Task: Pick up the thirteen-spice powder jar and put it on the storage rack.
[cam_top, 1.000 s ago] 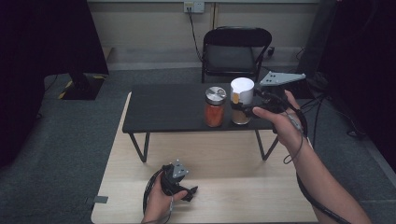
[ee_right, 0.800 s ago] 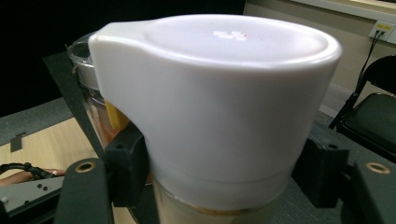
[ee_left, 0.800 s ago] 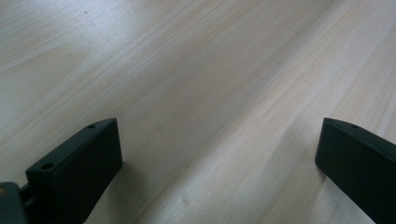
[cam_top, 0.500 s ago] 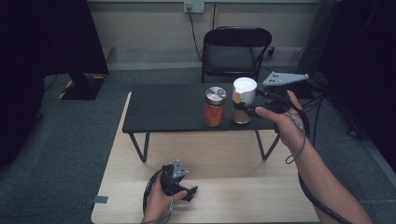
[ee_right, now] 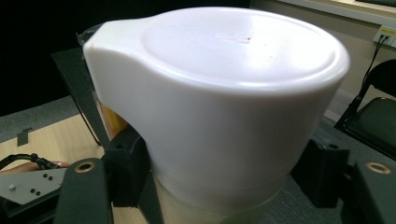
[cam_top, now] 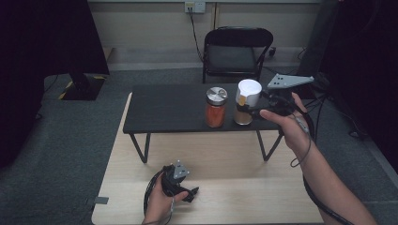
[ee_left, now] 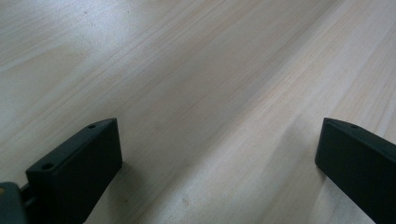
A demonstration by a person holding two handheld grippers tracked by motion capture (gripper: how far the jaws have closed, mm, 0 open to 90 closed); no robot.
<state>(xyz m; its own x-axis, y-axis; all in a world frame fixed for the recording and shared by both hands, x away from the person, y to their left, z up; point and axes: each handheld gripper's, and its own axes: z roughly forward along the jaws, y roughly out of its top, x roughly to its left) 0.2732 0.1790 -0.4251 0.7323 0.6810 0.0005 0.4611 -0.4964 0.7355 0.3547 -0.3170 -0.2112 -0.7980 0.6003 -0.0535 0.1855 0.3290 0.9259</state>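
**A:** Where's the white-lidded jar (cam_top: 246, 104) right now?

**B:** Right of centre in the high view, standing near the front edge of the small black table (cam_top: 164, 110). Its lid is white, and the glass below holds something brownish. In the right gripper view the lid (ee_right: 219, 93) takes up most of the frame.

**A:** And the right tongs (cam_top: 256, 112)?

**B:** Clamped on the jar. In the right gripper view the two black jaws press against the glass just under the lid, one on each side. In the high view the person's right hand (cam_top: 286, 124) comes in from the lower right and holds the gripper level at the jar's right side, with the grey three-cornered plate above it.

**A:** Anything beside the jar?

**B:** A second jar (cam_top: 216, 108) with a silver lid and red contents, just to its left in the high view, close but apart. Behind the black table, at top centre, stands a black folding chair (cam_top: 237, 54).

**A:** The left tongs (cam_top: 191, 193)?

**B:** Low in the high view, left of centre, resting on the pale wooden tabletop (cam_top: 234, 164) in the person's left hand (cam_top: 162, 199). Wide apart: in the left gripper view the jaws stand at the far lower corners of the frame, with bare wood (ee_left: 210, 102) between them and nothing held.
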